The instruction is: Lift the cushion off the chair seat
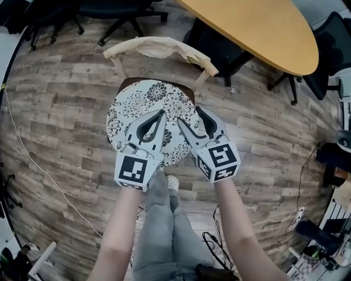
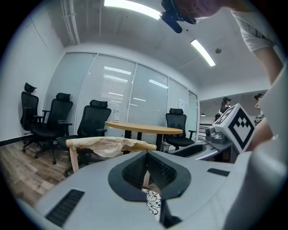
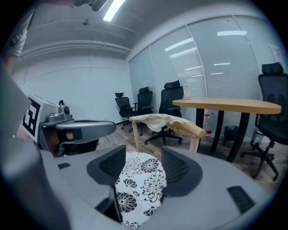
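A round black-and-white floral cushion (image 1: 143,105) lies on the seat of a wooden chair (image 1: 159,46) whose backrest is wrapped in tan paper. Both grippers hover over the cushion's near half. My left gripper (image 1: 163,113) is shut, its jaws meeting with nothing between them; in the left gripper view only a sliver of cushion (image 2: 153,202) shows below the left gripper (image 2: 147,156). My right gripper (image 1: 191,115) is open. In the right gripper view the cushion (image 3: 140,182) fills the gap of the right gripper (image 3: 143,166). I cannot tell whether either gripper touches the cushion.
An oval wooden table (image 1: 258,27) stands behind the chair at the right, with black office chairs (image 1: 118,13) around it. Cables (image 1: 33,159) run over the wood floor at left and near right. The person's legs (image 1: 164,230) are just in front of the seat.
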The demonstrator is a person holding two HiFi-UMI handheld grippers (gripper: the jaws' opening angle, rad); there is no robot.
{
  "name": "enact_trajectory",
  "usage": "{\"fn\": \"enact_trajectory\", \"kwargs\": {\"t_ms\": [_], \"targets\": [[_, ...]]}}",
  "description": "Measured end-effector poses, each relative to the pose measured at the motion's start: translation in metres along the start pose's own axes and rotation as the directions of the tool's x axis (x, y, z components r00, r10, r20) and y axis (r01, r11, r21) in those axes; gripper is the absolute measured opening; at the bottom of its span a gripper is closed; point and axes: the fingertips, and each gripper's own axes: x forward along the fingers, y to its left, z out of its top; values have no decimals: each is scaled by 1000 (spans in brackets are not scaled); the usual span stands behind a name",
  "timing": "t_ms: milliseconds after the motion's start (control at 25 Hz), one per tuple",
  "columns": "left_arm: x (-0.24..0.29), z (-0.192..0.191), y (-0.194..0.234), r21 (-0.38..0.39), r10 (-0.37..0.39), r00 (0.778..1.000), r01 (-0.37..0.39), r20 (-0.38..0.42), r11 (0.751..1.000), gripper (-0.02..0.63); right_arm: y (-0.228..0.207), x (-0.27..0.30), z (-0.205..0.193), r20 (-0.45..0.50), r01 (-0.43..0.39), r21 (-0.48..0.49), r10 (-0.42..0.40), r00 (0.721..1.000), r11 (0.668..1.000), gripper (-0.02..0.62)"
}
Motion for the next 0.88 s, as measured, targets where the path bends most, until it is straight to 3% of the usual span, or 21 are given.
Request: {"fn": "enact_trajectory", "kwargs": {"t_ms": [440,880], "targets": [[30,-58,10,-26,-10,998,8,-67,1000,2,-50,53,-104,-205,32,25,-27,978,999,267],[49,-90,10,-54,-57,991,51,-125,997,2,-92,92,-203,-458,55,30,-35,888,998,270]]}}
